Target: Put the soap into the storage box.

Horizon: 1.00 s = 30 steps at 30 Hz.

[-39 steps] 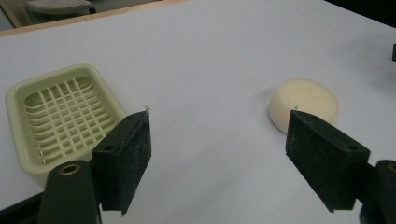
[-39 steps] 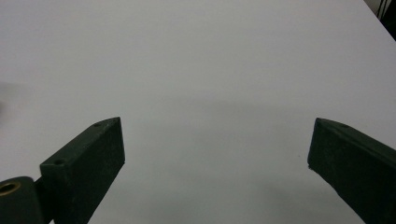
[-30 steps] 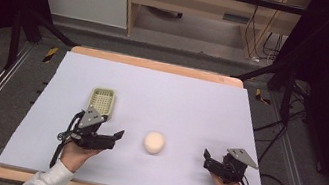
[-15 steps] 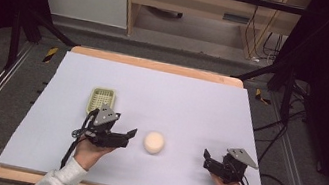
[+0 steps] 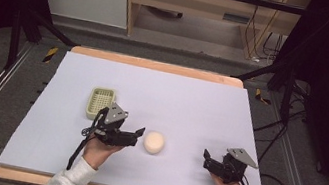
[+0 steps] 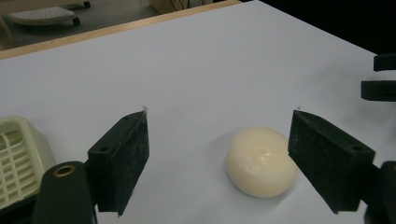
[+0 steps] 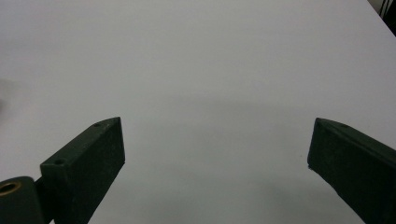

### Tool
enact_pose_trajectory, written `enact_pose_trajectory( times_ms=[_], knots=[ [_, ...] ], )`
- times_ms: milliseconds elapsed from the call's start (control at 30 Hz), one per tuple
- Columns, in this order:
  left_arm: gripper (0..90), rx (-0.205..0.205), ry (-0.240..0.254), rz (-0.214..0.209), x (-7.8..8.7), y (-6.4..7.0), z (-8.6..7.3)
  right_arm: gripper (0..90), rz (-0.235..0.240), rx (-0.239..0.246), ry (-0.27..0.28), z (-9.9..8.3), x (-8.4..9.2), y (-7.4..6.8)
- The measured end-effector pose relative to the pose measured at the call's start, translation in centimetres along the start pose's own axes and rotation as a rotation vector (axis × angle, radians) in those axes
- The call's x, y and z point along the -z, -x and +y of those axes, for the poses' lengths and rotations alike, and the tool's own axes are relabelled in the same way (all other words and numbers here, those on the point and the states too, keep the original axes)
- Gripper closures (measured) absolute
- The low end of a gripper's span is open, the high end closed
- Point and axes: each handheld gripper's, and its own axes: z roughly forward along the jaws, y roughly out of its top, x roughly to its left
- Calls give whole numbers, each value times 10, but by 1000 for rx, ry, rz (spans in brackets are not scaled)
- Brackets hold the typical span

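A round cream soap bar (image 5: pixel 154 142) lies on the white table sheet (image 5: pixel 176 99) near the front middle. My left gripper (image 5: pixel 139 136) is open just left of it, jaws pointing at it and not touching. In the left gripper view the soap bar (image 6: pixel 261 161) sits low between the spread jaws of my left gripper (image 6: pixel 220 114), closer to the right one. A pale green slatted soap dish (image 5: pixel 100 101) stands behind the left hand. My right gripper (image 5: pixel 206 159) rests open at the front right, with bare sheet between the jaws of the right gripper (image 7: pixel 217 122).
The soap dish (image 6: pixel 16 158) shows at the lower left of the left gripper view, and the other gripper's jaws (image 6: pixel 380 77) at its right edge. The table's wooden edge (image 5: pixel 157 65) runs along the back. Metal frame rails flank both sides.
My left gripper has moved right, away from the soap dish and up to the soap bar, staying open. The right gripper has not moved.
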Motion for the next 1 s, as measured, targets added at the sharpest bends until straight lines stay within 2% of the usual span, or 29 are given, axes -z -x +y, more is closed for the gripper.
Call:
enact_pose_trajectory(
  times_ms=[167, 333, 1000],
  knots=[
    [194, -16, -31, -3, -9, 7, 0, 44, 0, -4, -1, 0, 0, 0],
    [190, -10, -41, -9, -18, 12, -2, 44, 0, -3, -2, 0, 0, 0],
    [169, -31, -105, -44, -45, 35, -7, 46, -2, 0, -3, 0, -1, 0]
  ],
)
